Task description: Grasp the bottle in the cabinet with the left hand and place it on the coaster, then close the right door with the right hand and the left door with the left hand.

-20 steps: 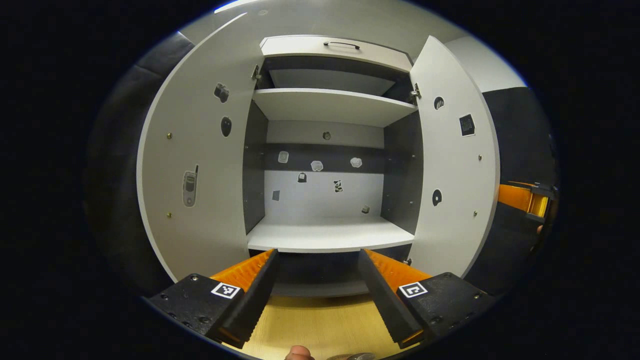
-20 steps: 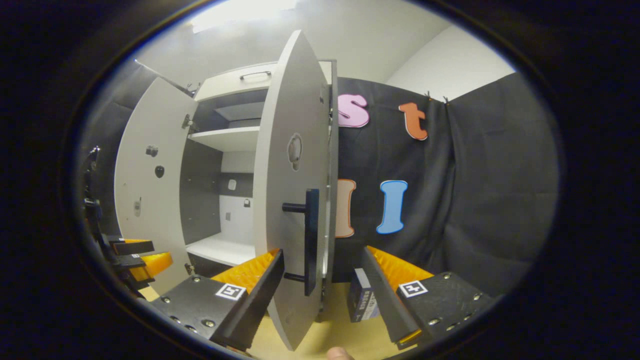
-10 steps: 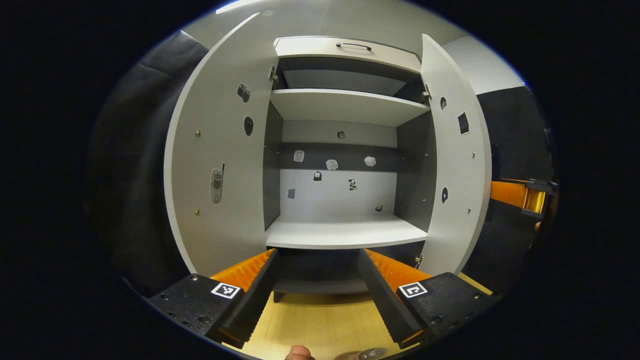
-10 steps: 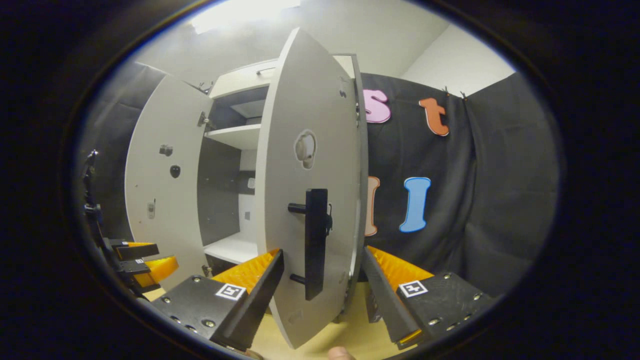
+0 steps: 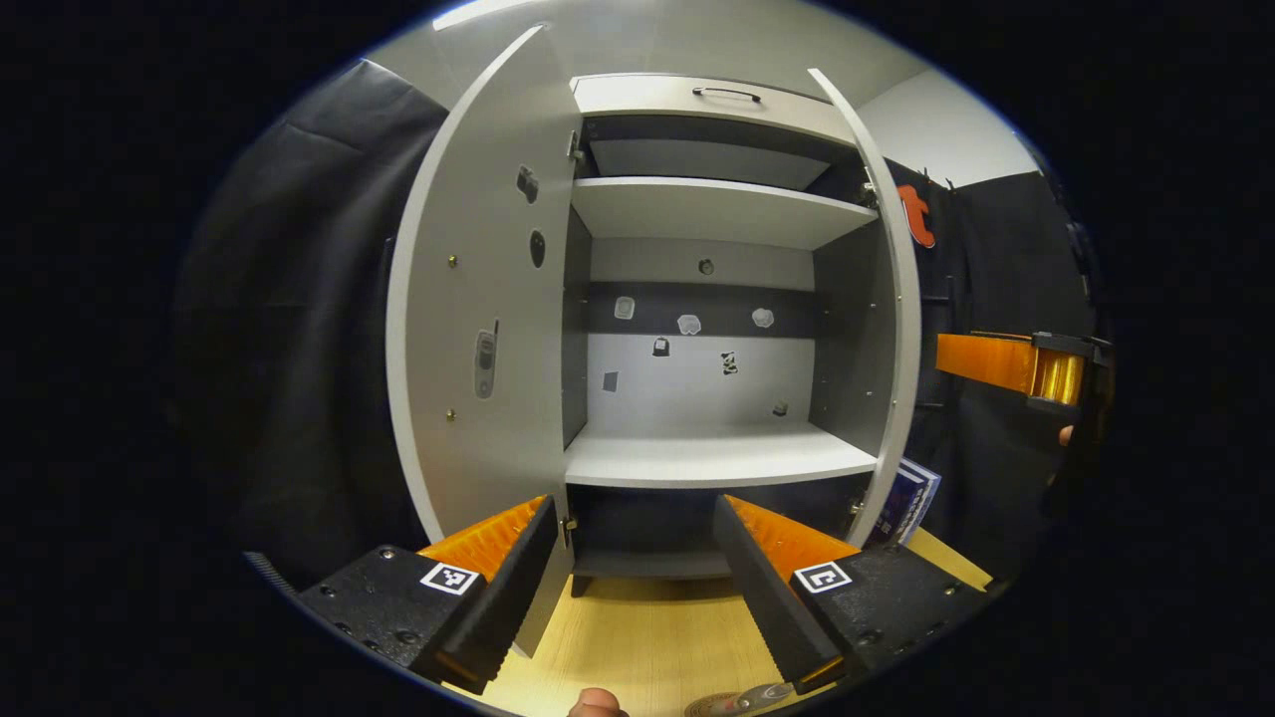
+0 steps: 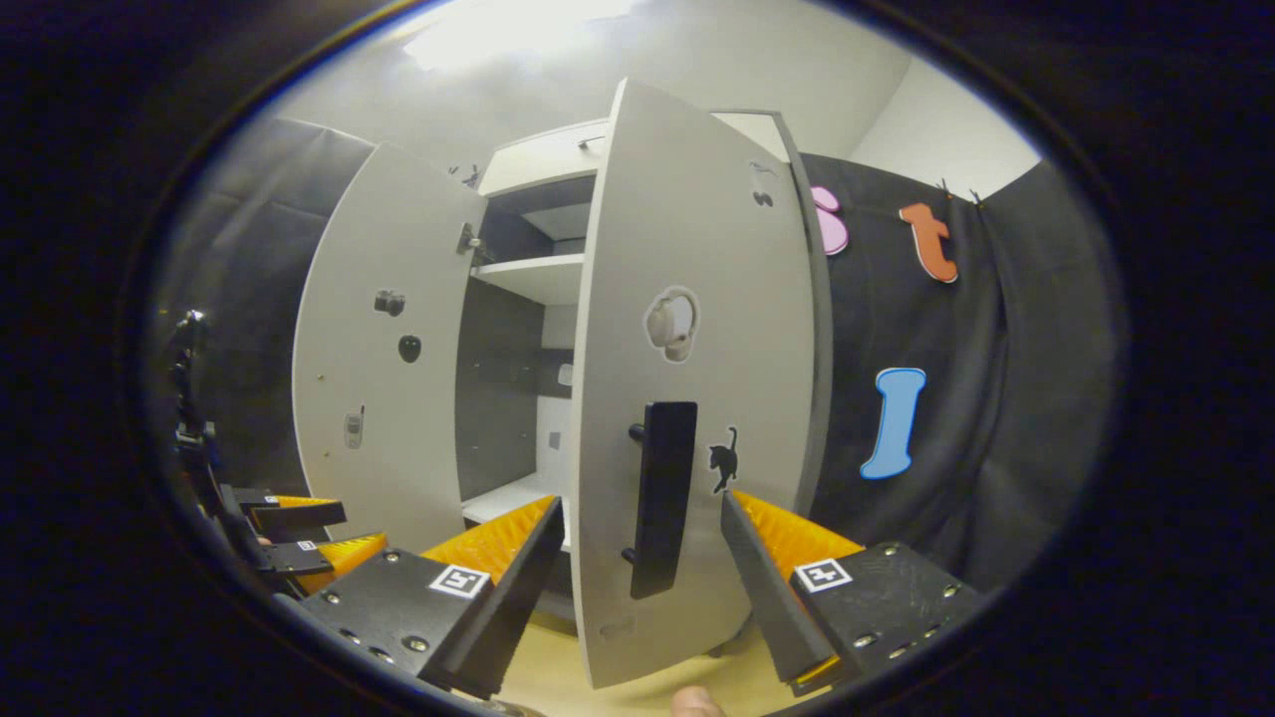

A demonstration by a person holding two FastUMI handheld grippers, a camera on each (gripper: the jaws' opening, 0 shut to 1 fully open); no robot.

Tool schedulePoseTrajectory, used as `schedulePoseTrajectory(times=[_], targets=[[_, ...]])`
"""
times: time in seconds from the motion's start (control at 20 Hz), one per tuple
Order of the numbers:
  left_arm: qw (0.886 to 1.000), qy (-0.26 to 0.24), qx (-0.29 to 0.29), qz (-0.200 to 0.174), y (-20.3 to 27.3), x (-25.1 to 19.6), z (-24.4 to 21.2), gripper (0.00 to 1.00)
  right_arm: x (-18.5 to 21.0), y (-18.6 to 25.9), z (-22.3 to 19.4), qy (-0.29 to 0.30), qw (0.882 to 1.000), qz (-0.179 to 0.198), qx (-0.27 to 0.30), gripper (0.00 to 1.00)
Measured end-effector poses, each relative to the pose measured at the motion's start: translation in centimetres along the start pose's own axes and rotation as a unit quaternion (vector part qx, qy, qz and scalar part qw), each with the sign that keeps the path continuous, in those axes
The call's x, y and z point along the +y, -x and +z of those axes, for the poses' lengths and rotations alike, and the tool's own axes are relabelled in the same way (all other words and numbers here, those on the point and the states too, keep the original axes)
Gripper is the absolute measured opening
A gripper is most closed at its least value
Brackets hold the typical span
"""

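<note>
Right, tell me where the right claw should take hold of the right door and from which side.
Take the black vertical bar handle on the outer face of the right door. It stands off the panel on two posts, so the open right claw can straddle it. Come straight at the outer face, fingers either side of the bar, probably near its middle.

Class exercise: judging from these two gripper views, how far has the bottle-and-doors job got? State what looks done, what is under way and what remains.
Done, it seems: the cabinet shelf is bare, so the bottle is out; whether it sits on the coaster cannot be told. Under way: the right door stands partly open with the open right gripper astride its black handle. Left: closing the left door; the left gripper is open, off it.
</note>
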State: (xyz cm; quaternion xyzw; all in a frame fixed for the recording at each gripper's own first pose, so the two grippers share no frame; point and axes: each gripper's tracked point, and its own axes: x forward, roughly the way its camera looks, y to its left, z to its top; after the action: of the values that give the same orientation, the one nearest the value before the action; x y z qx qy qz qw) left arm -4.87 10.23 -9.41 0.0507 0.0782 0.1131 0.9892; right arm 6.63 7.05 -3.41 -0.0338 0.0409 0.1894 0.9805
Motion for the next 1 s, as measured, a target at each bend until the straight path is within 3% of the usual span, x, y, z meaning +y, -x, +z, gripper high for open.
schedulePoseTrajectory(times=[1.0], targets=[[0.999, 0.011, 0.000, 0.038, 2.5, 7.3, -0.3, 0.99, 5.5, -0.5, -1.2, -0.012, 1.000, 0.015, 0.011, 0.96]])
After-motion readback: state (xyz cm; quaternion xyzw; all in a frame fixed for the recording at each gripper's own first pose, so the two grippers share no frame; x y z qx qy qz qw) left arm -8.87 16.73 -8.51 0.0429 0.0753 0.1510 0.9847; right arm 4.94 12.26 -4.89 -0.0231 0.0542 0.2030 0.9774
